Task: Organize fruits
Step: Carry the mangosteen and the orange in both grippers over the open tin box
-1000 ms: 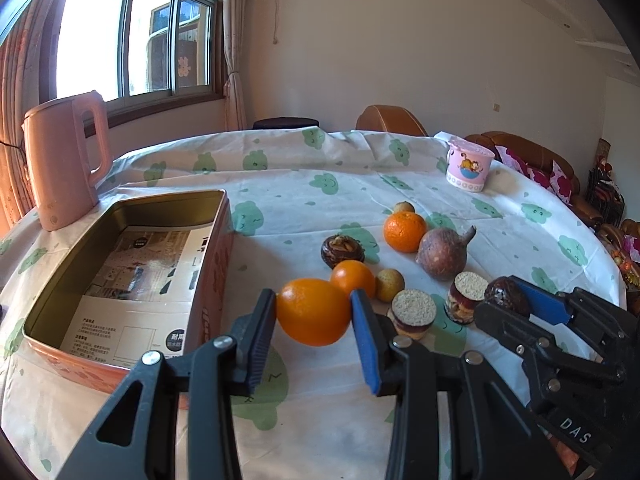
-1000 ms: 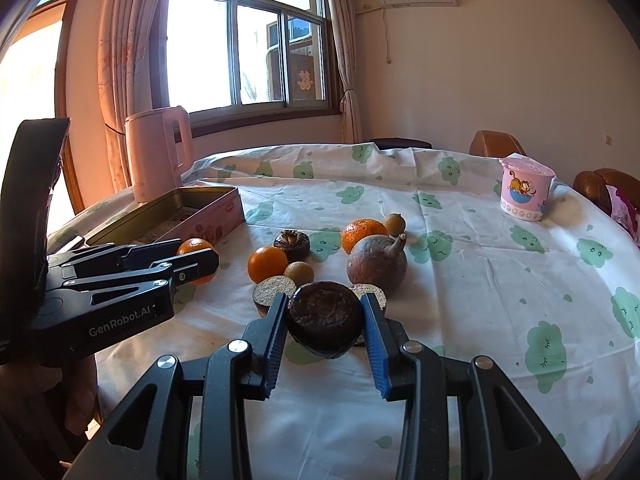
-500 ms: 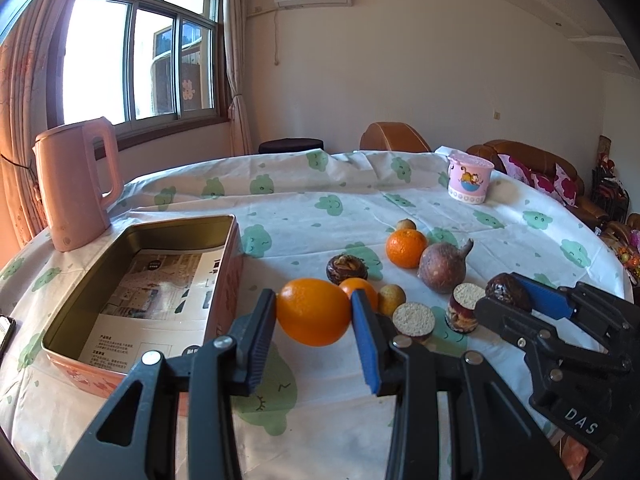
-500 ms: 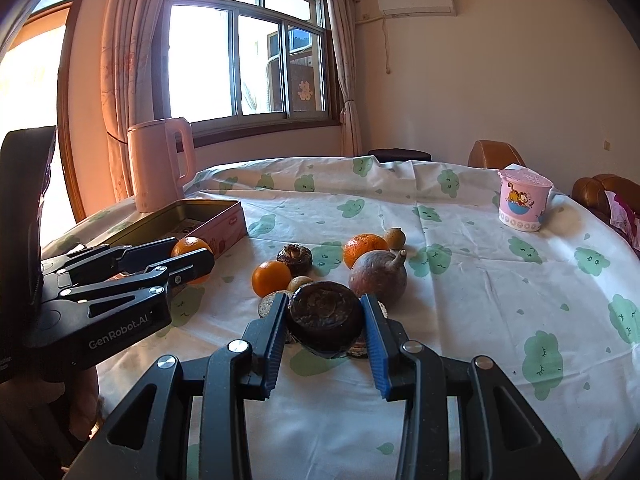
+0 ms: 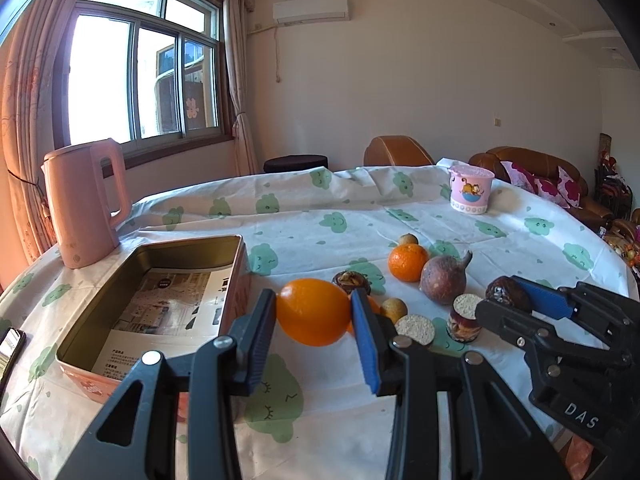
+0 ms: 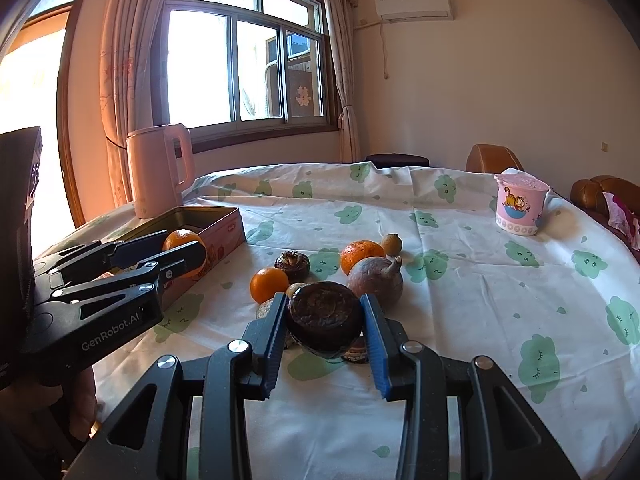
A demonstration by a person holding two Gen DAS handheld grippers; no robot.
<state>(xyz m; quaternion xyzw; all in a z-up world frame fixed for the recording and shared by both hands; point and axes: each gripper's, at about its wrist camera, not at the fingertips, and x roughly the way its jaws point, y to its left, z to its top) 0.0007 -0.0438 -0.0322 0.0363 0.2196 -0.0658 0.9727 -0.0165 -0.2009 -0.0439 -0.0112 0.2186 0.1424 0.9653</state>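
Observation:
My left gripper [image 5: 314,314] is shut on an orange [image 5: 313,311], held above the cloth just right of the open tin box [image 5: 152,300]. My right gripper [image 6: 325,322] is shut on a dark brown round fruit [image 6: 325,316], held over the fruit pile. From the right wrist view the left gripper [image 6: 182,250] and its orange [image 6: 180,239] hang by the tin box [image 6: 216,224]. In the left wrist view the right gripper [image 5: 510,298] holds the dark fruit [image 5: 505,293] at the right. On the cloth lie a second orange [image 5: 408,262], a purple-brown stemmed fruit [image 5: 443,279], and several small fruits.
A pink kettle [image 5: 80,204] stands behind the tin box at the left. A pink cartoon cup [image 5: 470,190] sits at the far right of the table [image 5: 320,216]. A phone [image 5: 10,346] lies at the left edge. Chairs and a sofa [image 5: 532,168] stand beyond the table.
The left wrist view has tilted upward a little, so the table and box sit lower in frame. Both grips are unchanged, and the right gripper has kept still.

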